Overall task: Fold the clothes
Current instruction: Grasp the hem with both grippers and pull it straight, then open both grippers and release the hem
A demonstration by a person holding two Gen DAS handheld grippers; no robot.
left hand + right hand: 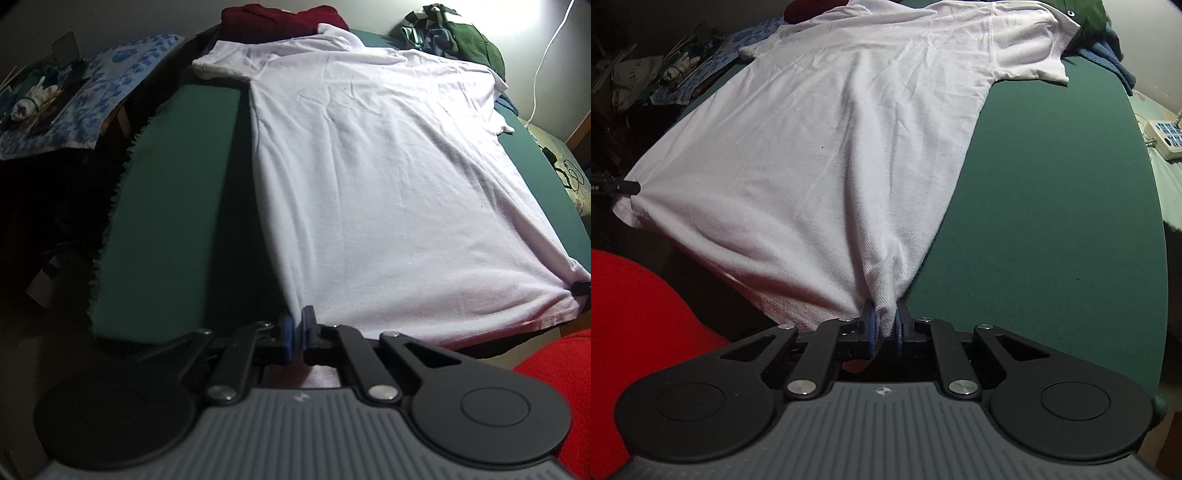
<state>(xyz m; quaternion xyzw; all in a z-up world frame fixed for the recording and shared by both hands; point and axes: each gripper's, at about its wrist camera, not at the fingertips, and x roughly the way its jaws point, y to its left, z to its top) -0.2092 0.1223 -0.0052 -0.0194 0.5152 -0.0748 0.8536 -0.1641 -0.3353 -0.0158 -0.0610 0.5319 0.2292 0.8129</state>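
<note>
A white shirt (373, 177) is being spread over the green worktop (1052, 221); its hem corners at the near edge are being pinched by the left gripper (297, 328) and right gripper (886, 325), jaws clamped on cloth.

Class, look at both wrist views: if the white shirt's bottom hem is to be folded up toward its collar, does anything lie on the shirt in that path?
Nothing visible does. The white shirt lies flat and bare on the green table; both grippers already pinch its hem corners.
</note>
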